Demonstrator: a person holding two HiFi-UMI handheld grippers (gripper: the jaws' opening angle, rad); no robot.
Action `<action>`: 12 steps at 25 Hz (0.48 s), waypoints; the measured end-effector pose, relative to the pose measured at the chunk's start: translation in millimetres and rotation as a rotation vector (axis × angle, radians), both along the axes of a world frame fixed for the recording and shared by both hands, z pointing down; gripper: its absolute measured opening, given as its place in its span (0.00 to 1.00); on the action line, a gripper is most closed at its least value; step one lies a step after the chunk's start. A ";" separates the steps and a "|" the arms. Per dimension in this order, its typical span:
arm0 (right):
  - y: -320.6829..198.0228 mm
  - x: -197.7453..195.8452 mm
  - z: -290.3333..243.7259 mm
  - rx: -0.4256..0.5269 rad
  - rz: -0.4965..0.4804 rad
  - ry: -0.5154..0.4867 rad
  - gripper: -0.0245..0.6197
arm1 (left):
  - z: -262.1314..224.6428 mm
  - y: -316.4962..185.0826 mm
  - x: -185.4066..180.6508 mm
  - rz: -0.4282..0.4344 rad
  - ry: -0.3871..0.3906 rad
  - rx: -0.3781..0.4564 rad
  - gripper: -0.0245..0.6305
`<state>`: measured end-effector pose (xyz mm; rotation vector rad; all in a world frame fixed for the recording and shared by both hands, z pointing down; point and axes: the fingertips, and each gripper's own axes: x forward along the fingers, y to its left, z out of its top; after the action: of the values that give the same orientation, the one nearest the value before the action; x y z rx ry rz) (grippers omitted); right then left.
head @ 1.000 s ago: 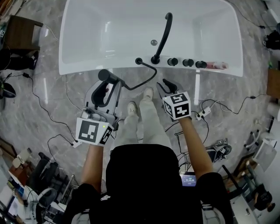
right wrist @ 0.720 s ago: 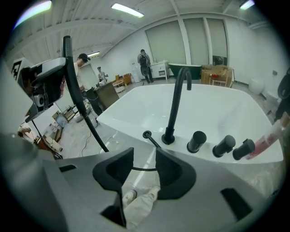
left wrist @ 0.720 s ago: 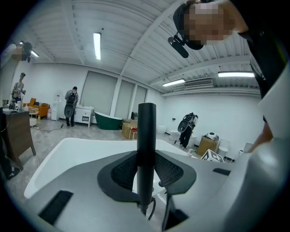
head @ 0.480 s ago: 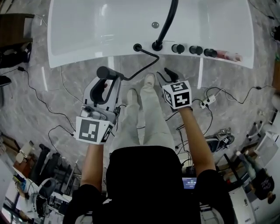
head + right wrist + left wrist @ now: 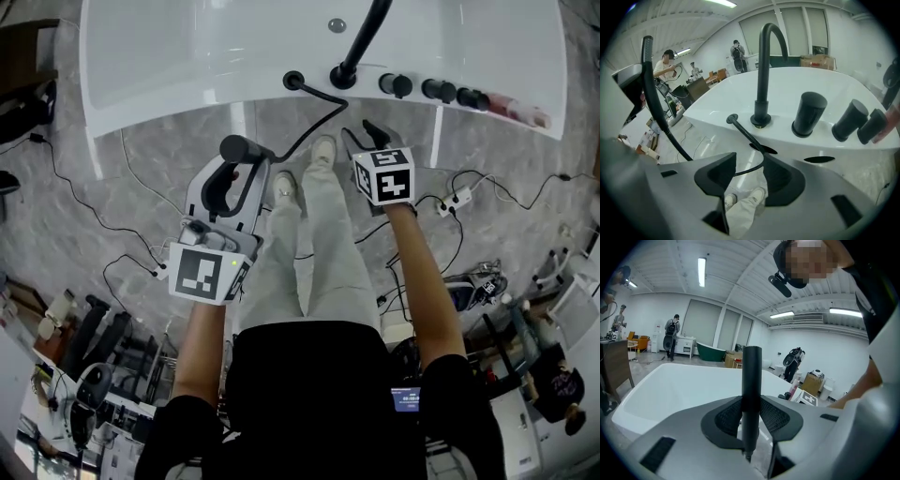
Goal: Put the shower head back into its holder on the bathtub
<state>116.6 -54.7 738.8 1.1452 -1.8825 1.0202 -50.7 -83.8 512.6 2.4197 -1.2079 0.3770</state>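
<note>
Shower head (image 5: 240, 150) is gripped by the left gripper (image 5: 232, 169). In the left gripper view the two jaws are pressed on the black handle from both sides. The handle stands upright across them, with its long axis nearly at a right angle to the direction in which the jaws point. It is held above the floor, in front of the bathtub (image 5: 187, 70) and apart from it.

The holder (image 5: 293, 82), a round black socket on the near rim, is found ahead of these jaws and a little to the right in the head view, just beside the base of the tap (image 5: 343, 75). The hose (image 5: 317, 117) is led from this socket in a curve back to the handle. The lower end of the handle is therefore judged to be the end that must be brought over the socket and lowered into it.

The jaws of the right gripper (image 5: 368, 138) are opening and nothing is pressed by them. The hose is seen through their gap in the right gripper view, but it probably lies beyond the pads and is not touched. Both grippers are near the rim, the right one closer to the tap, yet the move is expected from the left one, since the shower head is carried there.
</note>
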 end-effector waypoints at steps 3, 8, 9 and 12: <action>-3.7 -0.5 21.7 -0.010 0.010 0.005 0.31 | 16.7 3.0 1.2 0.002 0.004 -0.026 0.23; -10.0 -6.7 57.1 -0.006 0.013 0.014 0.32 | 39.1 7.2 0.1 0.003 0.012 -0.059 0.23; -10.6 -7.0 66.1 -0.012 0.018 0.017 0.32 | 43.4 8.0 1.0 0.007 0.011 -0.063 0.23; -13.2 -5.5 95.1 -0.032 0.033 0.040 0.32 | 54.9 8.1 3.1 0.016 0.007 -0.068 0.23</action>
<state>111.2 -67.9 833.9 1.1739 -1.8153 1.0340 -47.6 -75.7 567.5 2.3723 -1.1552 0.4075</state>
